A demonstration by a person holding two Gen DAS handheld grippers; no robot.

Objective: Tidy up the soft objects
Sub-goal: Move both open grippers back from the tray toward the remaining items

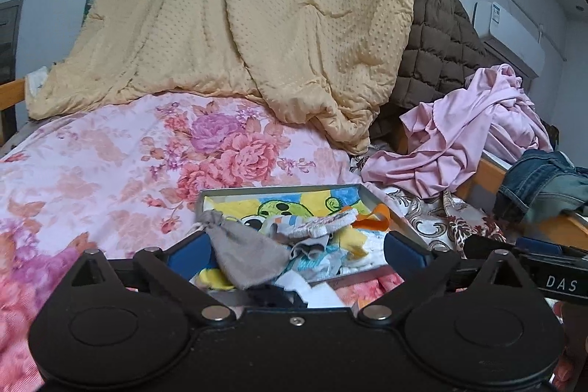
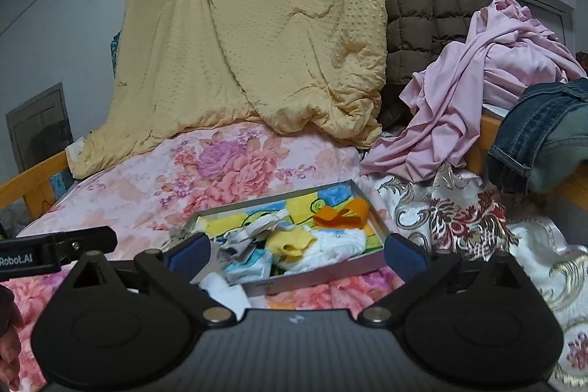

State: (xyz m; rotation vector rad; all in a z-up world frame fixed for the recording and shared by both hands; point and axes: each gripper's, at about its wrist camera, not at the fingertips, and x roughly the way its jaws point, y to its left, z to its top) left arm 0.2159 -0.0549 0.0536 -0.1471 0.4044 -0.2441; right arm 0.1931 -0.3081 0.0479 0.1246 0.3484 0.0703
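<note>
Both tools are held level and spread wide over the shallow grey metal tray (image 1: pixel 371 195) at lower centre: left tool (image 1: pixel 296 254), right tool (image 2: pixel 296 254); nothing is gripped.

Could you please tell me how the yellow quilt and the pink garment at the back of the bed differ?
The yellow quilt hangs broad and spread against the wall, its surface dotted and stitched; the pink garment is smooth, thin fabric crumpled into a heap. The quilt covers far more of the view than the garment. The quilt's lower edge rests on the floral bedspread, while the garment lies to its right, beside the jeans. Both are soft textiles outside the tray.
</note>
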